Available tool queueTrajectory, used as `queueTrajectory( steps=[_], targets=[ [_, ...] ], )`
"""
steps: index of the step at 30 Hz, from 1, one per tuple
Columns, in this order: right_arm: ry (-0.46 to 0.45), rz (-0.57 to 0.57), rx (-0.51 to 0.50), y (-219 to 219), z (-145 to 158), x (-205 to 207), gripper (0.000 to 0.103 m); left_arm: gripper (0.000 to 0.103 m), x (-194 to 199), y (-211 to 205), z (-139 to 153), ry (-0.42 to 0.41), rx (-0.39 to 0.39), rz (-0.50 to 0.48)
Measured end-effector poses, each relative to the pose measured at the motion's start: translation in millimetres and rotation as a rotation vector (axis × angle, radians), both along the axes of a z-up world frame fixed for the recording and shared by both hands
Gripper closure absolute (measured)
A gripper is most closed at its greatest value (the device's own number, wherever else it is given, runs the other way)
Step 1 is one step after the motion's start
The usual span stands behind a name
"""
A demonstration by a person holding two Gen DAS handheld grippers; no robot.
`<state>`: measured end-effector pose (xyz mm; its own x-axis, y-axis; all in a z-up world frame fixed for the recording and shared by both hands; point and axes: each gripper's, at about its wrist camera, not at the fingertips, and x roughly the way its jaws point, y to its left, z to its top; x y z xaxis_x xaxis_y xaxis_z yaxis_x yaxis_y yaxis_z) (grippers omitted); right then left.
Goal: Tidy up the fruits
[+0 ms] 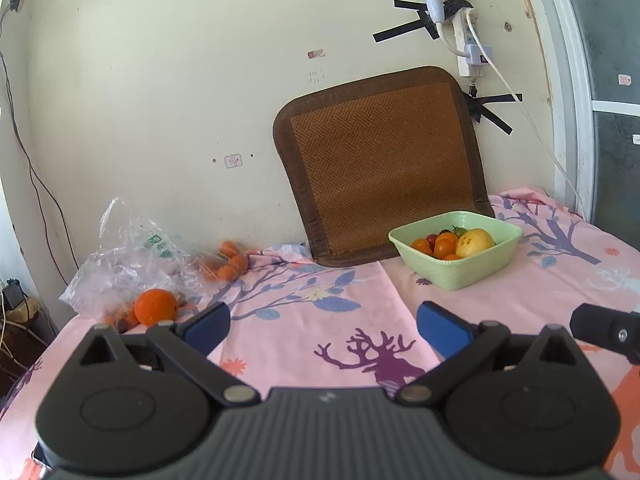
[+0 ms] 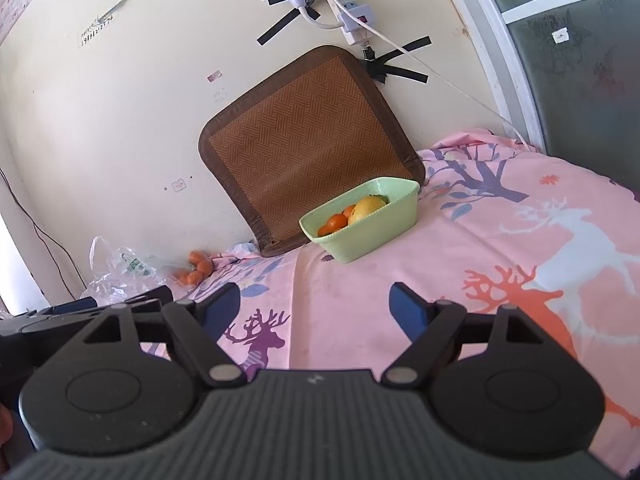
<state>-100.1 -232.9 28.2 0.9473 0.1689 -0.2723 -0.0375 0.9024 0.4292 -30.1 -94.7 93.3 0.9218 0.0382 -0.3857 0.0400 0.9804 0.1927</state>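
From the left wrist, the left gripper (image 1: 322, 326) hangs released with nothing between its blue pads over the pink bedsheet (image 1: 360, 292), the big orange (image 1: 155, 306) lying loose just ahead on its left beside the plastic bag (image 1: 128, 256) and the small oranges (image 1: 230, 262), while the green bowl (image 1: 456, 270) of fruit sits well apart on the right near the brown mat (image 1: 380, 164). From the right wrist, the right gripper (image 2: 316, 306) is likewise spread and empty, pointing toward the bowl (image 2: 372, 240), with the small oranges (image 2: 196, 270) far off on its left. The big orange looks the likely next pick: the left gripper should probably swing toward it, straddle its widest part clear of the bag, and squeeze gently.
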Motion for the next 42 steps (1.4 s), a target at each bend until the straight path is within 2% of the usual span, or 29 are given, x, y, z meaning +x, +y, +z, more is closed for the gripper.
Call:
queueTrajectory(
  steps=[10, 21, 42],
  targets=[
    [0.017, 0.001, 0.021, -1.9, -5.8, 1.5, 0.019, 0.0, 2.4, -3.4, -6.5, -0.018, 0.046, 0.017],
    [0.03, 0.003, 0.036, -0.7, -9.3, 4.2, 0.019, 0.0, 3.8, -4.3, -9.8, -0.075, 0.126, 0.065],
    [0.038, 0.008, 0.035, -0.1, -11.5, 6.6, 0.019, 0.0, 8.7, 1.5, -16.5, -0.032, 0.114, 0.05]
  ],
)
